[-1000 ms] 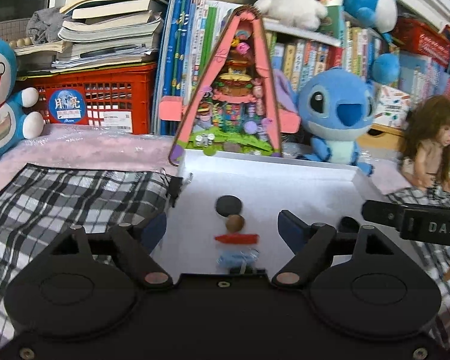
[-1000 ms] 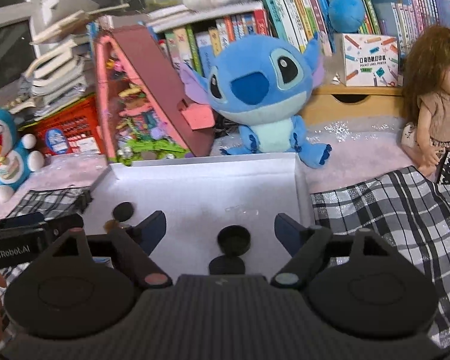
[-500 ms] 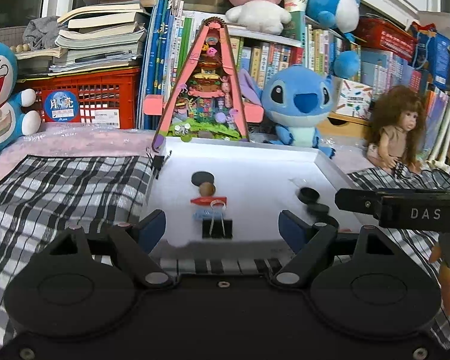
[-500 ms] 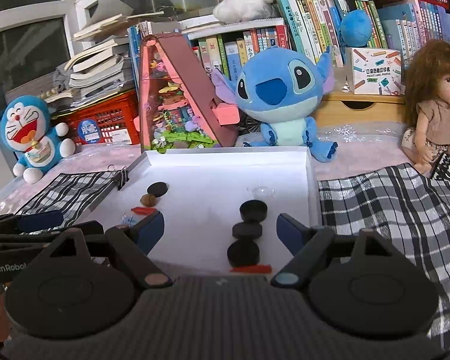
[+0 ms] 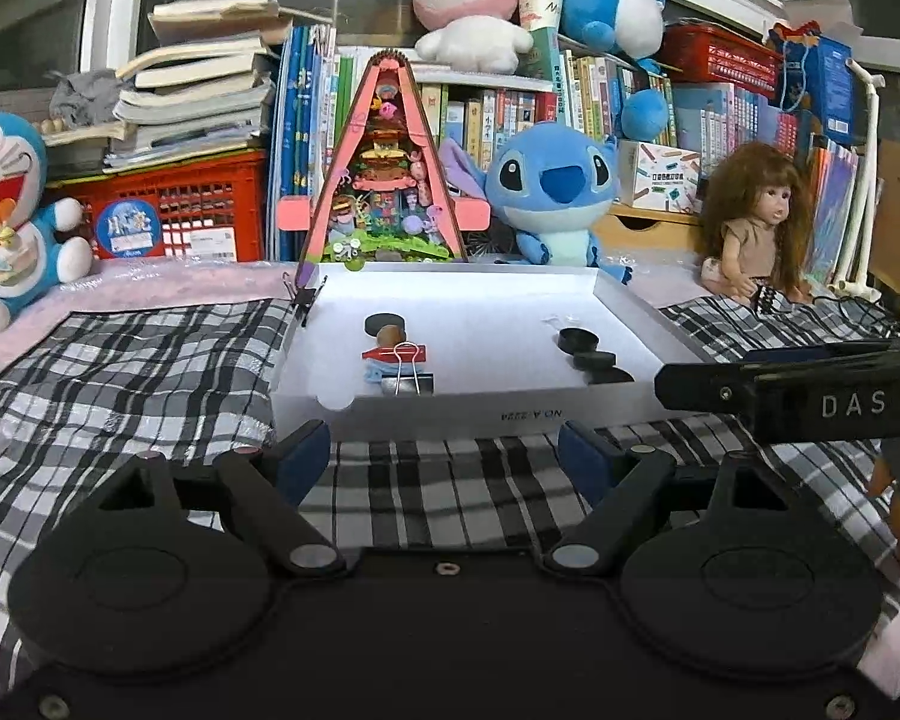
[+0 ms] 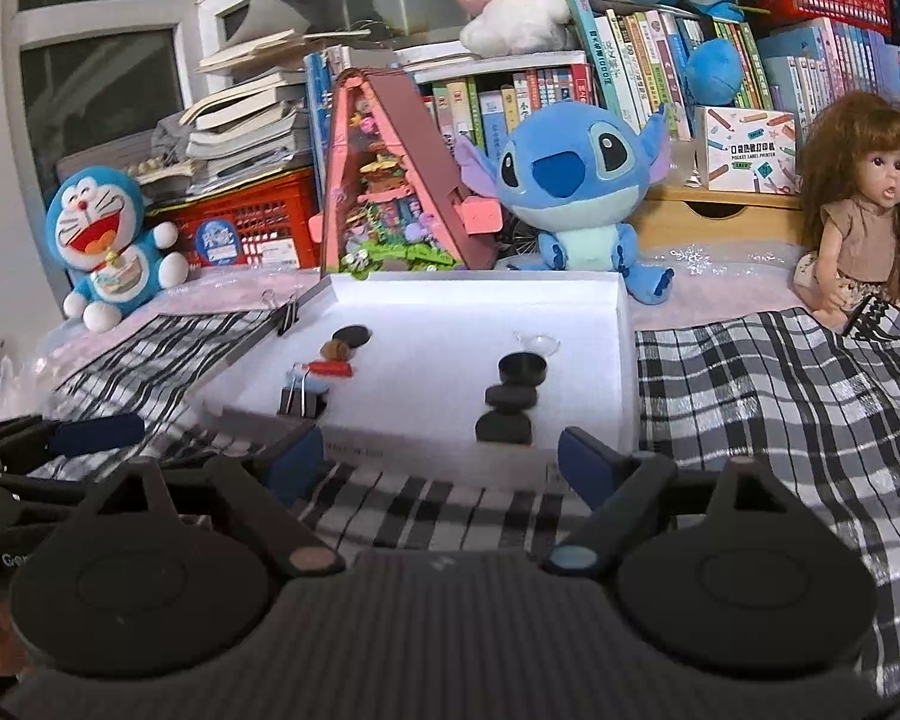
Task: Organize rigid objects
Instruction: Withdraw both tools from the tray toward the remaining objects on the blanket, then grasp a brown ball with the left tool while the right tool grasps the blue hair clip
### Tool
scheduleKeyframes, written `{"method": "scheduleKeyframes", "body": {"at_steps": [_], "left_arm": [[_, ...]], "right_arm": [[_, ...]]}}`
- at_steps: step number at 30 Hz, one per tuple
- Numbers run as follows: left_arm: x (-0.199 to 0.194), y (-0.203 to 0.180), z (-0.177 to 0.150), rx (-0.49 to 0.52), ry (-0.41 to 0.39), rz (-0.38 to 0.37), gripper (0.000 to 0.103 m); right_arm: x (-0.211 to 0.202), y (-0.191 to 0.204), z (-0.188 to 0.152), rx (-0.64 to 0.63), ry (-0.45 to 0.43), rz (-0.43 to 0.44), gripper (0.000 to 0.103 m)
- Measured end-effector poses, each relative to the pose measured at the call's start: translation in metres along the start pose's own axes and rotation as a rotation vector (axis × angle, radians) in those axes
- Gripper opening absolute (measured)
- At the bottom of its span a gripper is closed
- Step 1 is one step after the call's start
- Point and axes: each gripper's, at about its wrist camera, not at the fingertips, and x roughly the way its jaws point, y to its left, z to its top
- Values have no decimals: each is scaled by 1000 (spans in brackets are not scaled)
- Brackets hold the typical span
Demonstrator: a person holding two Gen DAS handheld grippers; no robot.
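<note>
A white shallow box [image 5: 486, 408] [image 6: 624, 324] lies on the checked cloth. In its left part a row runs front to back: a black binder clip [image 5: 407, 383] [image 6: 299, 401], a blue piece, a red piece [image 5: 393, 354] [image 6: 329, 368], a brown bead [image 5: 388, 334] and a black disc [image 5: 385, 320] [image 6: 351, 335]. Three black discs [image 5: 588, 354] [image 6: 513, 396] line up on the right. My left gripper [image 5: 444, 456] and right gripper [image 6: 438, 456] are open and empty, over the cloth just in front of the box.
Another binder clip [image 5: 301, 299] [image 6: 287, 312] grips the box's left rim. Behind the box stand a pink triangular toy house [image 5: 387, 180], a Stitch plush [image 5: 555, 186], a doll [image 5: 750, 222], a Doraemon plush [image 5: 6, 216], a red crate and books.
Both grippers have drawn back from over the box to the cloth in front of it. The objects in the box have stayed where they were.
</note>
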Motion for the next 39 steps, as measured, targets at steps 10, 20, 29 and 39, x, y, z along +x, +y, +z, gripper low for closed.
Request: {"method": "scheduleKeyframes", "body": {"at_steps": [10,20,29,39], "left_arm": [[-30,-11,-36,23,33,-36,82],[-51,-11,-61,31,74,-44,82],[-60,-5,-78,24,121,-74,76],[-66,-13,-86,27,101,-193,46]], "right_arm": [[-27,5,-38,-56,12,1,91],[-51,7,-70,-61,19,-3,91],[-54,13,-86,-63,42,9,91],[-55,23,-91,-90,47,24,91]]}}
